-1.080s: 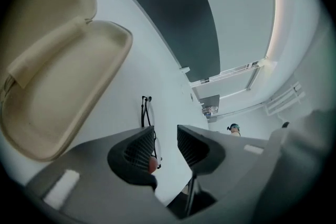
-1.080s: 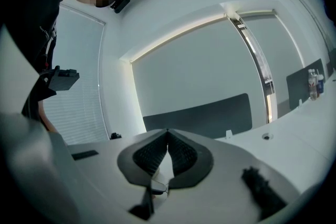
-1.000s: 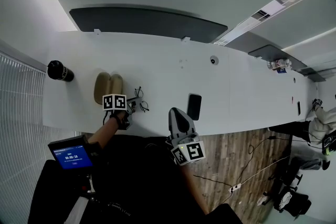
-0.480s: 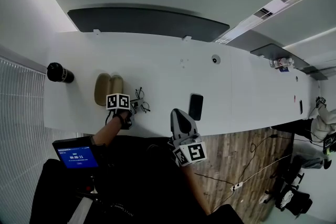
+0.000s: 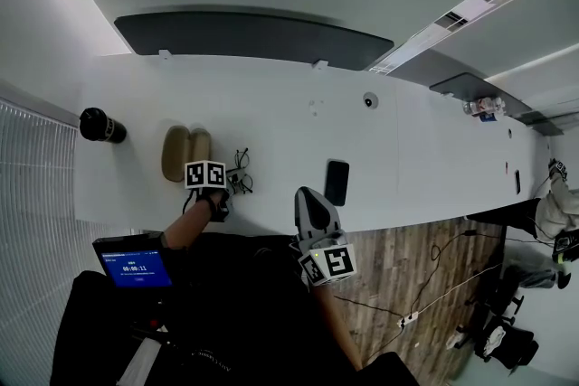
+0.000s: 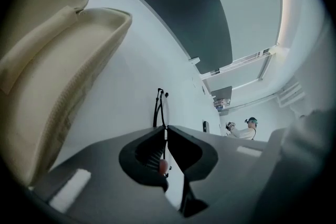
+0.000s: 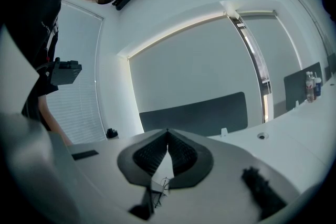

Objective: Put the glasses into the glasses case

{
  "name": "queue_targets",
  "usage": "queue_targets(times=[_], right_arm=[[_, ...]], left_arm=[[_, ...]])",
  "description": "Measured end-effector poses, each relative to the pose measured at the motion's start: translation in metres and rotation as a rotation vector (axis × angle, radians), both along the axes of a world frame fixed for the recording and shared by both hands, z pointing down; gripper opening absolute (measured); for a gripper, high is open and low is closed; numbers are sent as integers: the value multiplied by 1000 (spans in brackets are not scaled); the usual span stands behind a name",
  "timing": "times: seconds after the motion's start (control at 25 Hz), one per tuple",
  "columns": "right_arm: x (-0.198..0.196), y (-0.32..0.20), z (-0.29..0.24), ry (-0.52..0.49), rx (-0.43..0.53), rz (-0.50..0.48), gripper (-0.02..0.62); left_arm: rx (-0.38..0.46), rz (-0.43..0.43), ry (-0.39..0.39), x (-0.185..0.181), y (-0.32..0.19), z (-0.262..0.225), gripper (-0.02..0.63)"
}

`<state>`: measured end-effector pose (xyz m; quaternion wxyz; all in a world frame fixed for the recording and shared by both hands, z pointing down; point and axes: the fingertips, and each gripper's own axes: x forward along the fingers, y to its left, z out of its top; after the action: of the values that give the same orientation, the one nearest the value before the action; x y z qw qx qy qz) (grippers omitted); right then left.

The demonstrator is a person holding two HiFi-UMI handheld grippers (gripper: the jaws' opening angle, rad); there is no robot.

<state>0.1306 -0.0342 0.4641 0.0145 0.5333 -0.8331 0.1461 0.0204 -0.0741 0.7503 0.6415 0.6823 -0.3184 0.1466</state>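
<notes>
Left gripper (image 5: 230, 184), jaws just closed, clenched on the thin frame of the glasses (image 5: 242, 171), which rest on the bench (image 5: 298, 127) just right of the open glasses case (image 5: 185, 151). Right gripper (image 5: 303, 194), farther right of the case, is clenched on nothing.

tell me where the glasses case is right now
In the head view the open tan glasses case lies on the left part of the white table, between the black cup to its left and the glasses to its right.

Office: long desk (image 5: 271, 104) w/ divider (image 5: 253, 36)
</notes>
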Motion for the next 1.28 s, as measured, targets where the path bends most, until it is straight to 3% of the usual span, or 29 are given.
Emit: queue_targets(times=[0.4,0.8,1.04,1.28], right_arm=[[-4,-4,11,21,-2,-20,8],[-23,-16,11,10,2,-55,8],[-40,-23,17,18,3,-96,8],[-51,-27,17,25,2,-131,8]], left_arm=[[36,-11,127,-2,-9,-32,21],[181,-69,258,-54,-22,-140,21],[304,-121,261,-104,-39,-190,23],[266,-169,243,-143,-39,-168,23]])
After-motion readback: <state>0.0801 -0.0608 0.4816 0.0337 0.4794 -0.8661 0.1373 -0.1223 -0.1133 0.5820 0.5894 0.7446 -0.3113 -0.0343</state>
